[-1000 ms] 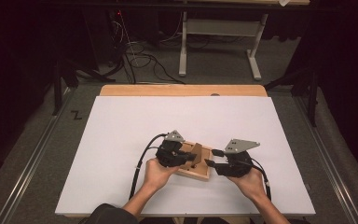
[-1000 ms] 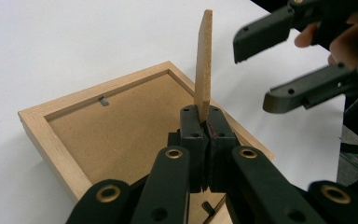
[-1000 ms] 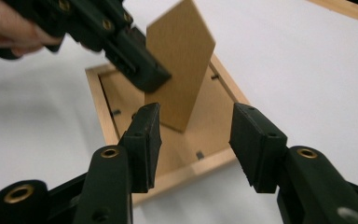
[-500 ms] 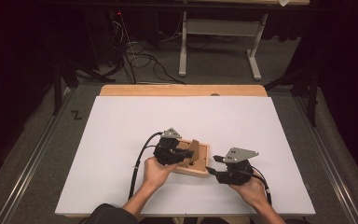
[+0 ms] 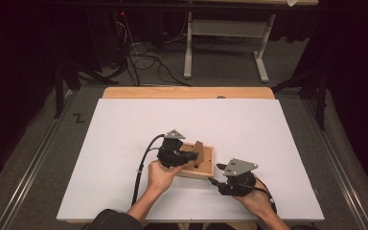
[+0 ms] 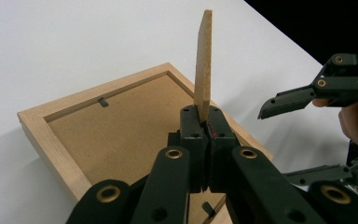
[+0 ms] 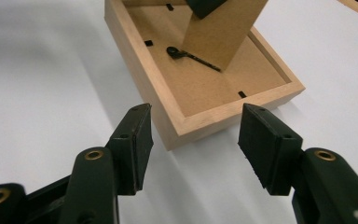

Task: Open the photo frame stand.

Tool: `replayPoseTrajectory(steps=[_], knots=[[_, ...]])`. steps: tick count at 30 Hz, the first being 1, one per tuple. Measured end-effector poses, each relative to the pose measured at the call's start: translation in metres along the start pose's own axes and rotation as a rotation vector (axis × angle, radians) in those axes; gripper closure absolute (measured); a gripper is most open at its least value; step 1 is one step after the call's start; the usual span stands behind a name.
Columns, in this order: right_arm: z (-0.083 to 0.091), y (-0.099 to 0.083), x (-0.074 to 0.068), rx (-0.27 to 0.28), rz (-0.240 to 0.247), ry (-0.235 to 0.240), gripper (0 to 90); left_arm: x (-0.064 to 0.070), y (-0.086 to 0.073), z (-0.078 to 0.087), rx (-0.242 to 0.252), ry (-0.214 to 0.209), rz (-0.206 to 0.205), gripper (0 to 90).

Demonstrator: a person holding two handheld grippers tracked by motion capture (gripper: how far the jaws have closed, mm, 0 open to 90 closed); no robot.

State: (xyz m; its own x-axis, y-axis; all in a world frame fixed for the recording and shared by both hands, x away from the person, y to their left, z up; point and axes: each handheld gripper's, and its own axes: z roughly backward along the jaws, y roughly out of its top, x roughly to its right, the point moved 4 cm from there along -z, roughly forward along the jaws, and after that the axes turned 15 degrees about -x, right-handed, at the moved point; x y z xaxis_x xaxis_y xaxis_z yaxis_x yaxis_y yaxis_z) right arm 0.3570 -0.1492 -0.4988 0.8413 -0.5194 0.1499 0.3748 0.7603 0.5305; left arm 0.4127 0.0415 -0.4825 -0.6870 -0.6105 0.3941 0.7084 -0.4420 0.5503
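Table (image 5: 124, 143) with a white top holds a wooden picture frame (image 5: 209, 165) lying face down near the front edge. Left gripper (image 6: 204, 122) is clenched on the frame's stand flap (image 6: 204, 60), a thin brown board, and holds it straight up from the back of the frame. Right gripper (image 7: 193, 140) has its jaws wide apart, low and just beside the frame's near corner (image 7: 177, 130), not touching it. I think the stand is being set up now. Next, the right gripper probably needs to pinch the frame's edge and lift it upright
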Motion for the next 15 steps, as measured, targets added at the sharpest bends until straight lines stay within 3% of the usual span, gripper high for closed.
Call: replayPoseTrajectory(steps=[5, 6, 9, 10, 15], knots=[[-0.003, 0.001, -0.005, -0.003, 0.045, -0.029, 43.5, -0.001, 0.002, 0.000, 0.010, -0.004, 0.017, 88.3], [-0.004, 0.001, -0.007, -0.017, 0.069, -0.060, 43.1, -0.001, 0.002, 0.001, 0.012, -0.003, 0.019, 88.3], [-0.005, 0.002, -0.010, -0.021, 0.088, -0.076, 42.7, -0.002, 0.003, 0.001, 0.016, -0.001, 0.021, 88.3], [-0.006, 0.002, -0.011, -0.025, 0.106, -0.103, 41.7, -0.002, 0.003, 0.001, 0.017, -0.001, 0.022, 88.3], [-0.008, 0.002, -0.012, -0.036, 0.132, -0.153, 40.1, -0.002, 0.004, 0.002, 0.023, -0.002, 0.026, 88.3]])
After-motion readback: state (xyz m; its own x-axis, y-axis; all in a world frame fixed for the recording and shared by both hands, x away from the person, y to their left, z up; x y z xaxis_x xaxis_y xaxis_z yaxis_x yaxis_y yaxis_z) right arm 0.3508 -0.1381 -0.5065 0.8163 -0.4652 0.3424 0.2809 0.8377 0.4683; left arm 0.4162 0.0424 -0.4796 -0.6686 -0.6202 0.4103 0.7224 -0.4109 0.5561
